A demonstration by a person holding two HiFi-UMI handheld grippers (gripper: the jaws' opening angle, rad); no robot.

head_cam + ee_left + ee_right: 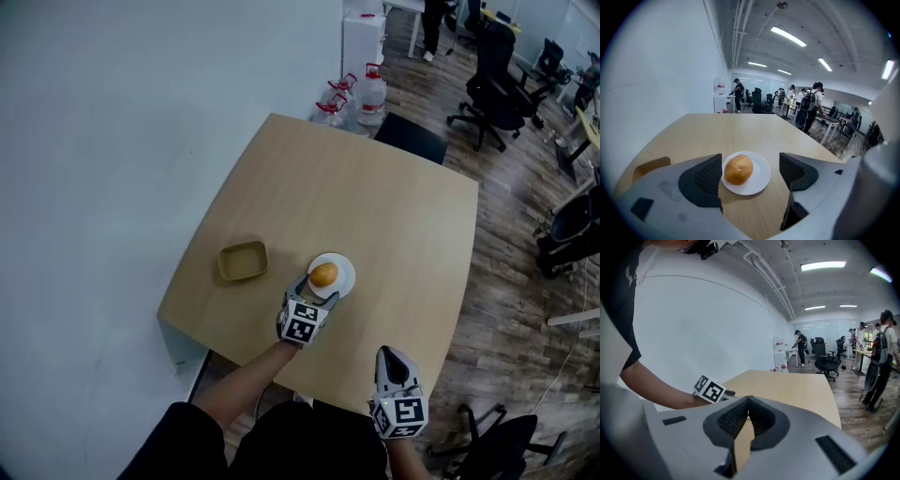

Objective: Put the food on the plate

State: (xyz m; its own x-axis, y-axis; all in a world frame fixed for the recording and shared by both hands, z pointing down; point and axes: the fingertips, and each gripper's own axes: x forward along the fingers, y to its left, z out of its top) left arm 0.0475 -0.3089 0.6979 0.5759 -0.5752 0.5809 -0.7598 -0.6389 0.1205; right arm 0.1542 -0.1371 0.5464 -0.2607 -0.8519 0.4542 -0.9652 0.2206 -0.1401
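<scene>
Nearest the lens, the person's bare left forearm (246, 382) reaches out from a dark sleeve over the near edge of the light wooden table (375, 197).

Farthest left on the table sits a tan square dish (243, 261). It is near the plate but apart from it, and it shows only as a tan sliver (650, 166) at the left of the left gripper view.

Next comes the left gripper (319, 292), its marker cube toward the person and its tips at the near-left rim of the white plate (345, 273). Its own view shows the left gripper (751, 172) with jaws spread wide and nothing clamped between them. A golden bread roll (738, 169) lies on the plate (761, 177), in the gap between the two dark ribbed pads. The roll sits on the plate's left half, so it is just beside the left pad and well clear of the right one. From the head view the roll (323, 275) rests toward the plate's near-left side, right in front of the jaw tips.

Farther right, the right gripper (392, 356) is held at the table's near edge, well apart from the plate. Its own view shows the right gripper (748, 400) with its pads pressed together and nothing between them.

Beyond the table's far edge stand water bottles (354, 96) and a black chair (411, 138). Office chairs (495, 89) stand on the wood floor at the right.
</scene>
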